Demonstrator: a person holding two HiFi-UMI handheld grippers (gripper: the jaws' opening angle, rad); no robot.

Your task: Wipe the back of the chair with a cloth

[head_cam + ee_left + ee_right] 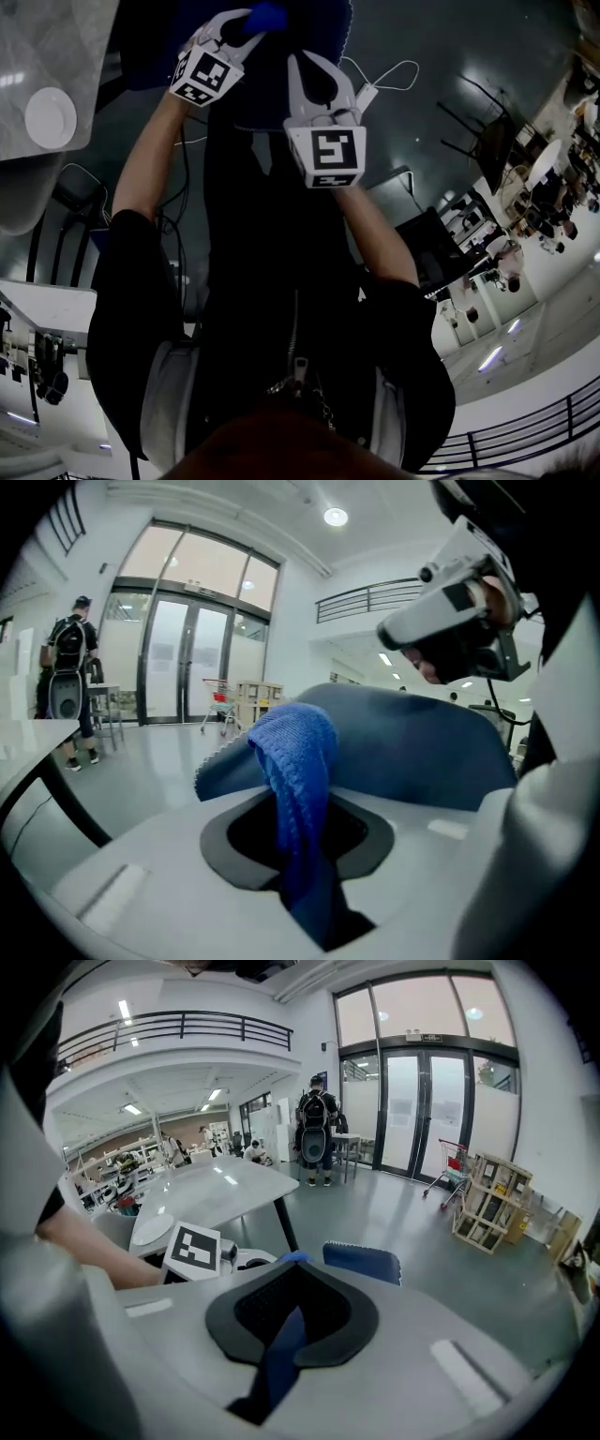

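blue cloth [295, 752] in left gripper [242, 28], right gripper [319, 67]

Well off to the left of your left gripper [244, 26] and its fingers, the white marbled table [56, 37] carries one white plate [50, 117]; glossy grey floor [441, 47] spreads right.

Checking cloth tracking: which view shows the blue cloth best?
Left gripper view: the cloth fills the centre, knit visible, pinched in the left claw. Head view shows only a scrap at the top edge. Right gripper view shows a strip in the right claw and one corner.
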